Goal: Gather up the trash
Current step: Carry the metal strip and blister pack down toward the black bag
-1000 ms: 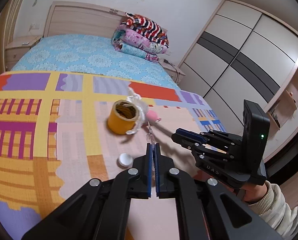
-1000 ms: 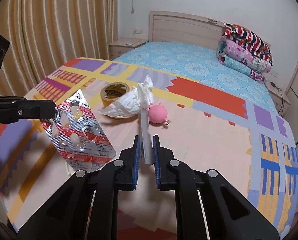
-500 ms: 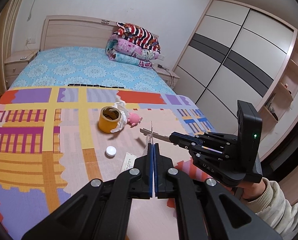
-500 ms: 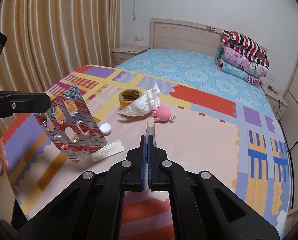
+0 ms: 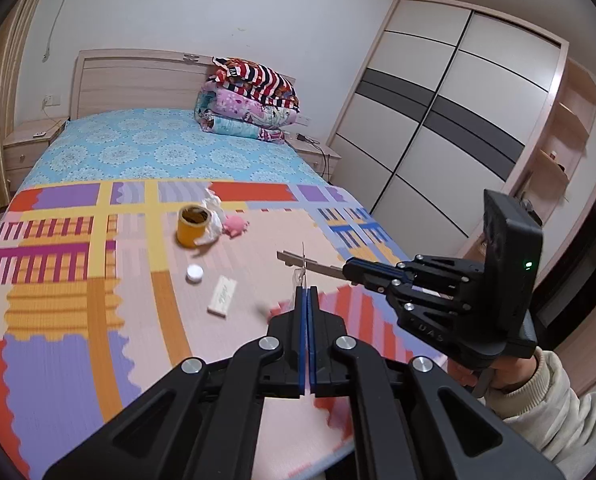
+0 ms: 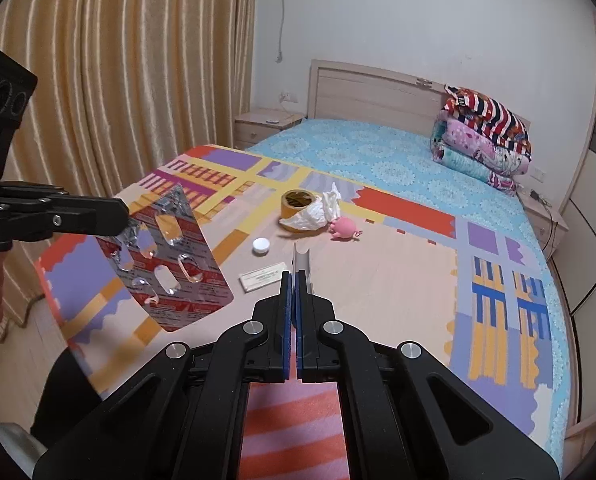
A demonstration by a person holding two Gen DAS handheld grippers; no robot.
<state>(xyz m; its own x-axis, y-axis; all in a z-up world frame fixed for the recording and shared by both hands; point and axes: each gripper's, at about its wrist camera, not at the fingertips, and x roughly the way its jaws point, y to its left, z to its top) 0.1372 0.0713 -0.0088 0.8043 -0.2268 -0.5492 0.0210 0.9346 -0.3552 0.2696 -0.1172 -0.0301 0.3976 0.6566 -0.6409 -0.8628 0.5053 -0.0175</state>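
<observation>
My left gripper (image 5: pixel 306 289) is shut on an empty red-and-silver pill blister pack (image 6: pixel 166 256), seen edge-on in the left wrist view (image 5: pixel 304 268). My right gripper (image 6: pixel 296 274) is shut on a flattened whitish tube (image 6: pixel 302 260), which also shows in the left wrist view (image 5: pixel 311 264). Both are held in the air above the patterned mat (image 5: pixel 78 280) on the bed. On the mat lie a yellow tape roll (image 5: pixel 192 225), a crumpled white tissue (image 5: pixel 214 216), a pink toy (image 5: pixel 236 225), a white cap (image 5: pixel 194 273) and a small white paper strip (image 5: pixel 222 295).
The bed with a blue sheet (image 5: pixel 146 148) has folded quilts (image 5: pixel 250 96) at its head. A wardrobe (image 5: pixel 437 128) stands to the right, curtains (image 6: pixel 118 80) to the left, and nightstands at both sides of the headboard.
Both grippers have pulled back and risen from the mat with their items. The right gripper closed fully on the tube, flattening it. The paper strip came into view.
</observation>
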